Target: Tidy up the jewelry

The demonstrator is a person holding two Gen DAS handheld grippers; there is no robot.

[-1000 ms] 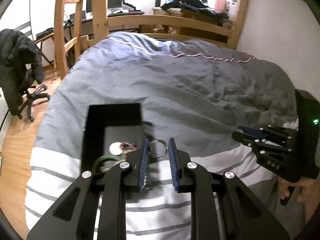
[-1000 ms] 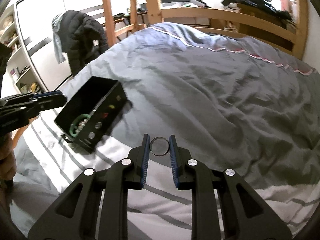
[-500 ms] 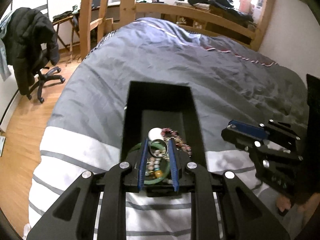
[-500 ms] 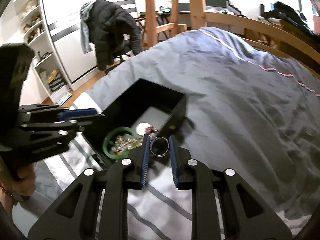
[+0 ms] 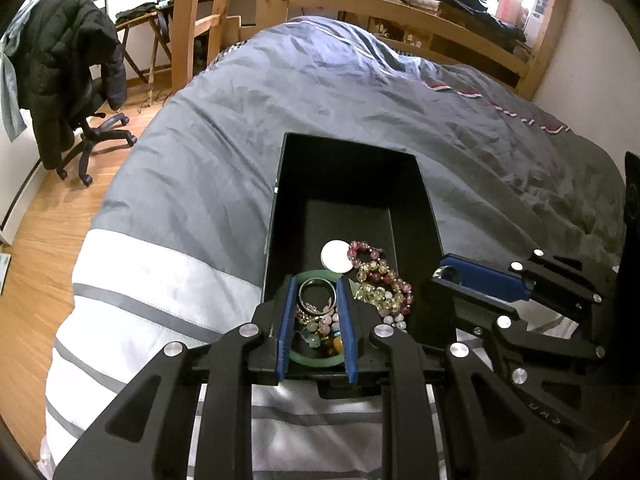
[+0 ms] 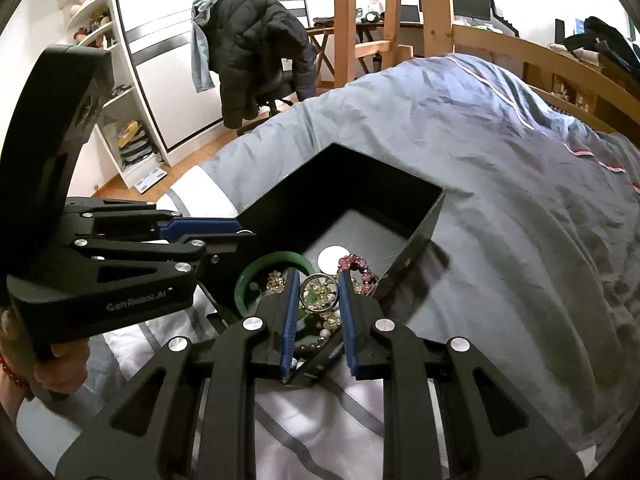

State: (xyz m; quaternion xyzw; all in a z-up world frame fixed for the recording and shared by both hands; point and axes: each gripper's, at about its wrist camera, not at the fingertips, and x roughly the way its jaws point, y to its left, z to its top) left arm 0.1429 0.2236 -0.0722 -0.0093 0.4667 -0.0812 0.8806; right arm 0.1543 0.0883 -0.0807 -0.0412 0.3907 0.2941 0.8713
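Since the earlier frames both grippers have come over the black box (image 5: 352,184), which then lay off at 10 o'clock on the grey duvet (image 5: 320,92) and now fills the middle of each view.

The left gripper (image 5: 317,292) is clamped on a silver ring (image 5: 317,294), held upright between its blue pads (image 5: 285,320) above the near end of the box. The right gripper (image 6: 319,292) is likewise clamped on a second silver ring (image 6: 320,293) over the box's near corner. In the left view the right gripper (image 5: 450,276) sits at 3 o'clock, just beside the box's right wall; in the right view the left gripper (image 6: 240,232) reaches in from 9 o'clock over the left wall, with a hand (image 6: 48,360) under its body.

Inside the box lie a green bangle (image 5: 316,360), a white disc (image 5: 336,256), a pink bead bracelet (image 5: 364,250) and yellow bead strands (image 5: 376,292), crowded at the near end directly beneath both rings. The far half of the box floor is bare.

The box walls stand tall; each gripper's fingers are within the rim's span, the two tools close together. Beyond, at 12 o'clock, the duvet runs open to the wooden bed frame (image 5: 420,20). At 10 o'clock a dark jacket hangs on an office chair (image 5: 68,80) on the wood floor, well apart.
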